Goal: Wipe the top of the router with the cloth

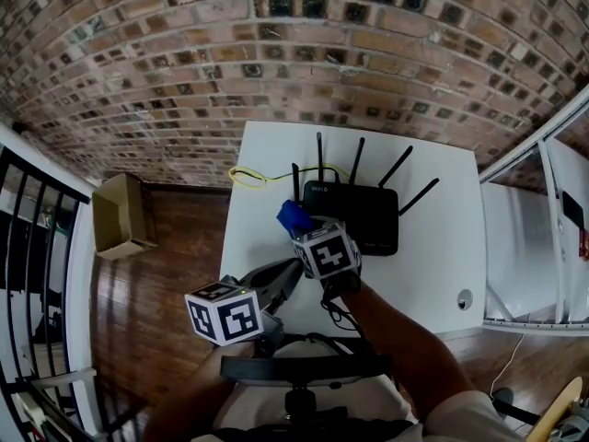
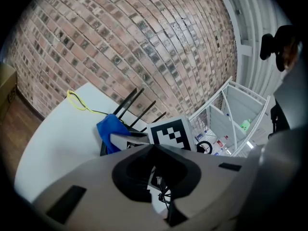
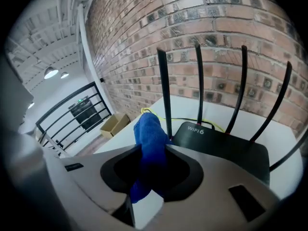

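left gripper [image 2: 153, 150]: jaws together, empty, by table [image 1: 267, 155] near edge
right gripper [image 3: 153, 150]: clamped on blue cloth [image 3: 150, 129], at router [image 3: 226, 146] front-left corner
router: toward table far edge
risk: cloth probably snagging an antenna [image 3: 163, 90], shoving router

The right gripper [image 3: 153, 154] is squeezing a blue cloth [image 3: 148, 129] between its jaws. The cloth is sticking up just beside the black router [image 3: 226, 150]. The router is sitting near the far edge of the white table [image 3: 120, 141], with a yellow wire [image 3: 148, 112] lying behind it.
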